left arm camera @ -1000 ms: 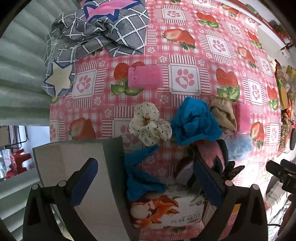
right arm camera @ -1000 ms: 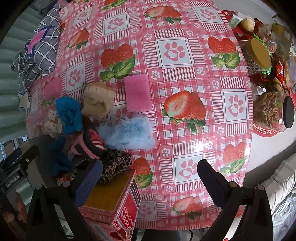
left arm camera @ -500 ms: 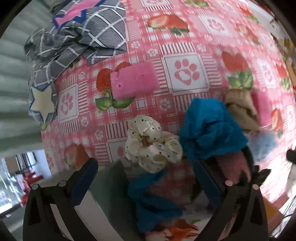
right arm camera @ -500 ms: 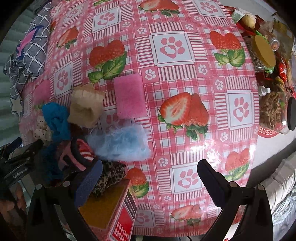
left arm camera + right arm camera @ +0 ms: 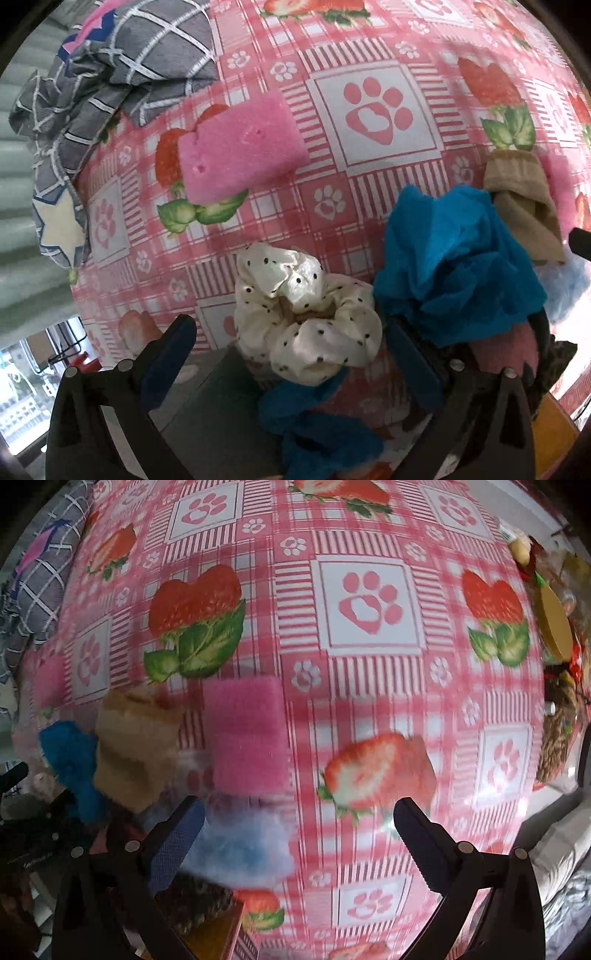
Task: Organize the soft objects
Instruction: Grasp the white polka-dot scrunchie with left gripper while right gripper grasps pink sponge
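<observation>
Your left gripper [image 5: 291, 354] is spread wide and holds nothing; the cream satin scrunchie with black dots [image 5: 306, 314] lies on the table [image 5: 369, 206] between its fingers. Just right of the scrunchie is the crumpled bright blue cloth [image 5: 454, 266], touching the folded beige cloth [image 5: 524, 199]. A pink foam sponge [image 5: 240, 147] lies farther away, near the grey checked fabric [image 5: 122, 77] at the table edge. Under the left gripper a grey cardboard box [image 5: 207, 413] shows, but you cannot tell what is in it.

Your right gripper [image 5: 295, 834] is also wide apart and empty. The fluffy light blue puff [image 5: 240, 849] lies by its left finger, touching a second pink rectangular sponge [image 5: 247, 734]. A box with an orange top [image 5: 218, 934] is at the bottom edge; its contents are hidden.

Compared with a second ago, both grippers have come closer to the table, and the scrunchie and the puff look larger.
</observation>
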### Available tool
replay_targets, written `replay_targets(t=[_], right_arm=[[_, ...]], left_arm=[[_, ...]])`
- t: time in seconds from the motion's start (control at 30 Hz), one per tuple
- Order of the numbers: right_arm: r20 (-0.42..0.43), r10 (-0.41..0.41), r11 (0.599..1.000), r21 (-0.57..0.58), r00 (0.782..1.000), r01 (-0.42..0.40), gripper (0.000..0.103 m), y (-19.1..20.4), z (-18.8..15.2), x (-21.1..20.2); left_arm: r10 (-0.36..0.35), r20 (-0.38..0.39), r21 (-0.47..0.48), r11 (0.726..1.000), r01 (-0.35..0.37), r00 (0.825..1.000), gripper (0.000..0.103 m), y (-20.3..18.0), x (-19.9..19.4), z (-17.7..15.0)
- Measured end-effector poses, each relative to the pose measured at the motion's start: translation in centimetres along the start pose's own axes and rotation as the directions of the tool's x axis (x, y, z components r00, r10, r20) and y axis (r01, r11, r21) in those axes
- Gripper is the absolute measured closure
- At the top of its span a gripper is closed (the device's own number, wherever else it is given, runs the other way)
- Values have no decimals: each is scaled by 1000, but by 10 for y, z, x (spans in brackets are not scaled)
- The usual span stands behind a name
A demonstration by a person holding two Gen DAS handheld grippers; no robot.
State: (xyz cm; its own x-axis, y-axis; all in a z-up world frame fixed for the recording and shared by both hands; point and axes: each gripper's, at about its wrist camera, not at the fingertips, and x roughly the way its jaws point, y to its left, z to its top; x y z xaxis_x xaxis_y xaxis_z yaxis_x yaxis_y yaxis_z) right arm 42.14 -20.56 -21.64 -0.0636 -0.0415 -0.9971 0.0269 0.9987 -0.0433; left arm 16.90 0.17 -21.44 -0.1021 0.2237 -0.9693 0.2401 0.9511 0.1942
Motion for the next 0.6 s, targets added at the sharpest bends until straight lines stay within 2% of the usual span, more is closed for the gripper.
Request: replay_targets(t=[0.07, 0.2, 0.27, 0.33, 0.37, 0.43, 0.47, 0.5, 0.53, 0.6], right_arm=[[2, -15, 1000, -14, 1000, 15, 0, 5, 6, 7], [13, -51, 997, -63, 999, 51, 0, 16, 14, 19], [22, -83, 993, -86, 996, 84, 2, 21, 16, 24], [14, -72, 993, -95, 997, 73, 20, 27, 18, 29], [14, -58, 994, -88, 998, 59, 22, 28, 20, 30], [16, -38, 996, -84, 999, 40, 32, 28, 20, 30], [24, -38, 995, -94, 999, 40, 36, 28, 18, 29], [38, -46, 993, -104, 998, 50, 49, 29, 22, 22], [43, -48, 992, -115, 998, 52, 56, 29, 22, 18], [40, -15, 995, -100, 999, 19, 56, 25, 21, 13]], left_arm=[[-16, -25, 5, 1000, 16, 1000, 6, -2, 7, 1], [0, -58, 17, 1000, 1, 998, 12, -7, 20, 2], [-26, -62, 8, 1000, 27, 998, 16, -7, 22, 2], [-51, -51, 2, 999, 51, 997, 25, -7, 19, 5], [-58, -49, -4, 998, 58, 997, 30, -5, 14, 7], [-69, -44, -20, 997, 68, 997, 41, -3, 10, 14], [-83, -41, -34, 996, 81, 996, 54, -2, 8, 16], [-86, -38, -46, 995, 85, 996, 64, -1, 6, 17], [-79, -36, -52, 996, 77, 996, 68, 1, 3, 19], [-74, -24, -79, 994, 72, 997, 75, 7, 0, 17]])
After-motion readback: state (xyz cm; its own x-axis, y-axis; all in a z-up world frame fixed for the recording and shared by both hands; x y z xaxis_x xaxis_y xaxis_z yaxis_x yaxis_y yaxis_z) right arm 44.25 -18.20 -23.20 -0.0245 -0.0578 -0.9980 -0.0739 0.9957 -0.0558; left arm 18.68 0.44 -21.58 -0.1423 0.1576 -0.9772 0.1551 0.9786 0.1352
